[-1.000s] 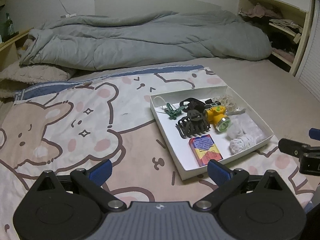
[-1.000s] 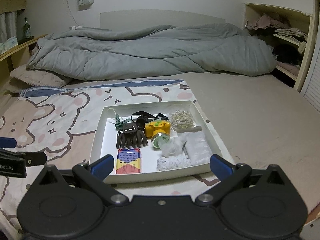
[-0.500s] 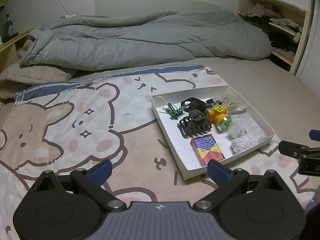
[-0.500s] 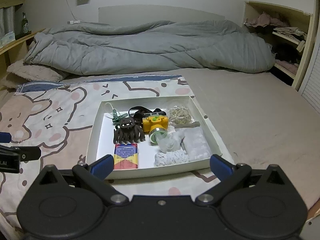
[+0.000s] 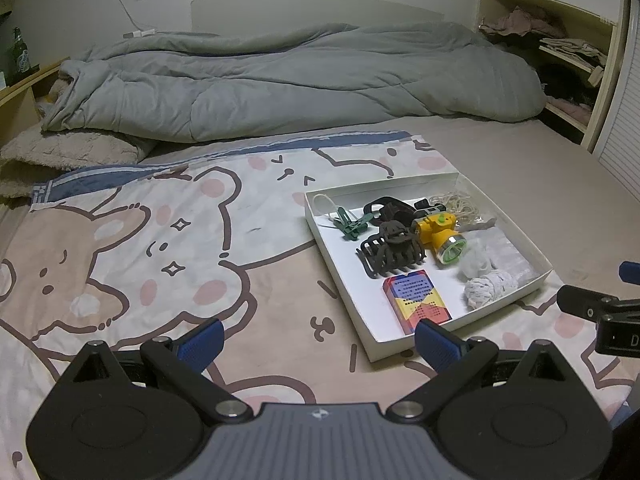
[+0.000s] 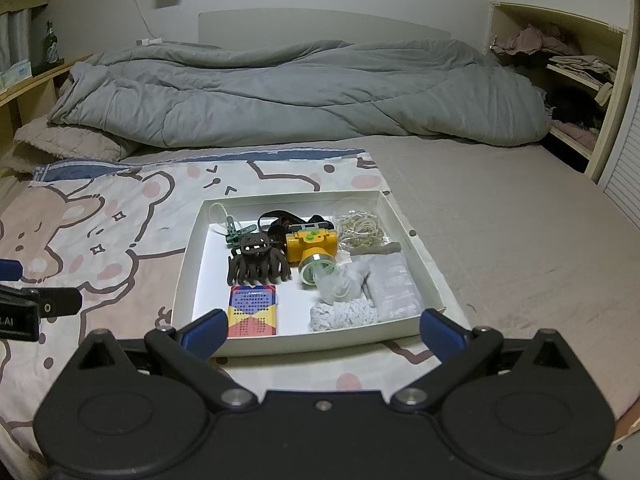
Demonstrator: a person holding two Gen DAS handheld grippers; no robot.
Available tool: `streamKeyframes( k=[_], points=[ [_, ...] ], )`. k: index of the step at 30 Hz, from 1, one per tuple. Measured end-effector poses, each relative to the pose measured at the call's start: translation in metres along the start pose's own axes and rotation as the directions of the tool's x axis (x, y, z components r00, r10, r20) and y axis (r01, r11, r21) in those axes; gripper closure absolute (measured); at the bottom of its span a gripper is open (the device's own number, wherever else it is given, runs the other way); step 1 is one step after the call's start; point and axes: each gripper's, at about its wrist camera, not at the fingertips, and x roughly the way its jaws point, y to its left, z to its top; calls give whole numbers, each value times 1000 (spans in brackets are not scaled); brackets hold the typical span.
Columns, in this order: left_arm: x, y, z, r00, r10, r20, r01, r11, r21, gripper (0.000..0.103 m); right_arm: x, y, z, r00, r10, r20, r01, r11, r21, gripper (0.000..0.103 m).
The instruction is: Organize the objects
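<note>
Both tongs are spread wide and hold nothing: the left tongs [image 5: 318, 340] hover over the bear-printed pink and white blanket [image 5: 168, 240] left of the shallow white cardboard tray [image 6: 188, 256], and the right tongs [image 6: 323, 330] hang just before the tray's near wall, touching nothing. Behind the tray lies a crumpled grey quilt [image 6: 280, 92] across the bed. Inside the tray, largest first: a clear plastic packet [image 6: 394, 284] at its right side, a dark brown hair claw clip [image 6: 258, 260] near its middle, a yellow headlamp with a green lens [image 6: 314, 248] right of the clip, a red and yellow card box [image 6: 253, 314] by the near wall, a white crocheted roll [image 6: 344, 314] beside the box, a bundle of tan rubber bands [image 6: 360, 228] in the far right corner, and a green clothes peg [image 6: 234, 232] far left.
</note>
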Motion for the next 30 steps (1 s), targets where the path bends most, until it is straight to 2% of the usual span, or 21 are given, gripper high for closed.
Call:
streamKeyframes(
  k=[30],
  points=[
    [0, 0, -2, 1000, -4, -5, 4, 1000, 4, 2, 2, 0, 0, 1000, 0, -4, 0, 1000, -6, 0]
  ],
)
